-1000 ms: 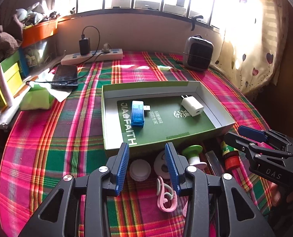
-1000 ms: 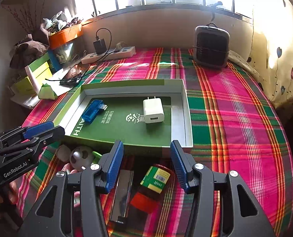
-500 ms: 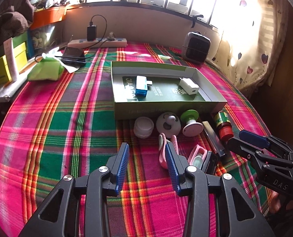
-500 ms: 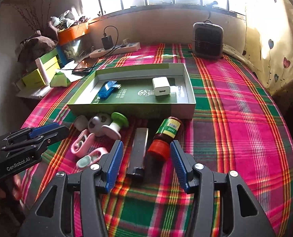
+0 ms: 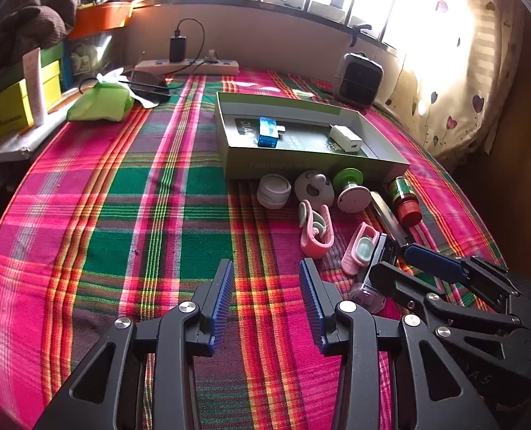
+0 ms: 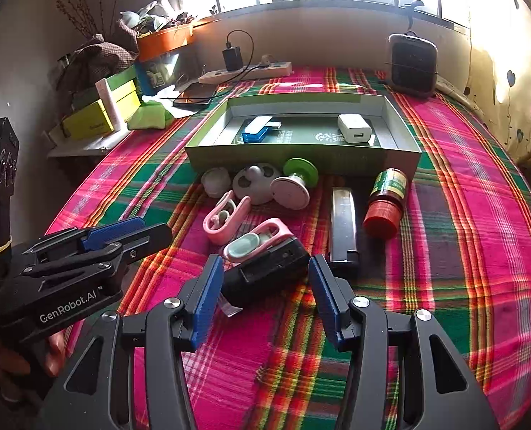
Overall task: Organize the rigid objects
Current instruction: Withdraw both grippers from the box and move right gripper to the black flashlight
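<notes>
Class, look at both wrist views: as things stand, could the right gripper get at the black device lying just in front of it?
Probably yes. The right gripper stands open with the black device lying just ahead of its fingers. One pink clip leans on the device's far end, so it might shift.

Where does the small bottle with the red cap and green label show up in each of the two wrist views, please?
Left wrist view: the red-capped bottle lies right of centre, cap toward the camera, just off the near right corner of the green box.
Right wrist view: the red-capped bottle lies right of centre, beyond the right gripper.
Shared landmark: the white charger inside the box.
</notes>
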A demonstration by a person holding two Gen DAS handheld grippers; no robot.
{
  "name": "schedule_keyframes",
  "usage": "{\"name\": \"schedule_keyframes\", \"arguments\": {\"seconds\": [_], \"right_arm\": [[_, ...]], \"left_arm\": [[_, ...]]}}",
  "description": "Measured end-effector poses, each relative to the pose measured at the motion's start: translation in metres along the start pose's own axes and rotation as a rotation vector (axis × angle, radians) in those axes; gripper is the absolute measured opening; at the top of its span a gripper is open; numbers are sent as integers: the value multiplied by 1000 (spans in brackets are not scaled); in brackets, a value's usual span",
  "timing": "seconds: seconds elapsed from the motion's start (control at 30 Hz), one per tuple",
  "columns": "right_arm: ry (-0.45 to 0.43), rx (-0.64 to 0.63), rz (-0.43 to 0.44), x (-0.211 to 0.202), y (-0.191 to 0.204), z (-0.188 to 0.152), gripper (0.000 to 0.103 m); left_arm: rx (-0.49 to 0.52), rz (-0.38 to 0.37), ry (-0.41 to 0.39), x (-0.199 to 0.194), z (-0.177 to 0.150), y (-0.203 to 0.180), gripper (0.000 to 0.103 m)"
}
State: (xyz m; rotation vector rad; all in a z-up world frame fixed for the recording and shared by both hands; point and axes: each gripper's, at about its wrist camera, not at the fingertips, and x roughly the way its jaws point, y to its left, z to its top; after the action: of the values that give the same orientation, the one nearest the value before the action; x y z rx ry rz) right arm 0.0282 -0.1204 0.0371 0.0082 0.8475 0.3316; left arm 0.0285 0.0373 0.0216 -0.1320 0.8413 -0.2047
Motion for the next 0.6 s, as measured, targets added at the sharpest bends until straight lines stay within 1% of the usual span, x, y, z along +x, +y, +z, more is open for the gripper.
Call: {"name": "schedule_keyframes", "arguments": {"seconds": [0.07,0.13,0.17,0.33,0.4,0.5,0.6], "right_arm": [[2,9,-11,2,3,0,52],[8,18,-17,6,6,1,57],[11,17,-16,7,8,1,60],[43,11,-48,14,11,-3,60],[43,7,-60,14,11,-4,61],[39,-2,-102,9,8,-7,61],[43,17,-122,4,0,-11,61]], "left_arm": [[-3,-1,0,-1,-1,1,37],[-8,10,-2,-2,-2,4,37],[-13,3,-2,-3,-2,5,37],[-14,-4,-1,-2,-2,8,37],[-15,-8,1,-2,-2,8,37],[-14,-15,2,-1,-1,8,37],[-7,-27,6,1,-1,6,37]]}}
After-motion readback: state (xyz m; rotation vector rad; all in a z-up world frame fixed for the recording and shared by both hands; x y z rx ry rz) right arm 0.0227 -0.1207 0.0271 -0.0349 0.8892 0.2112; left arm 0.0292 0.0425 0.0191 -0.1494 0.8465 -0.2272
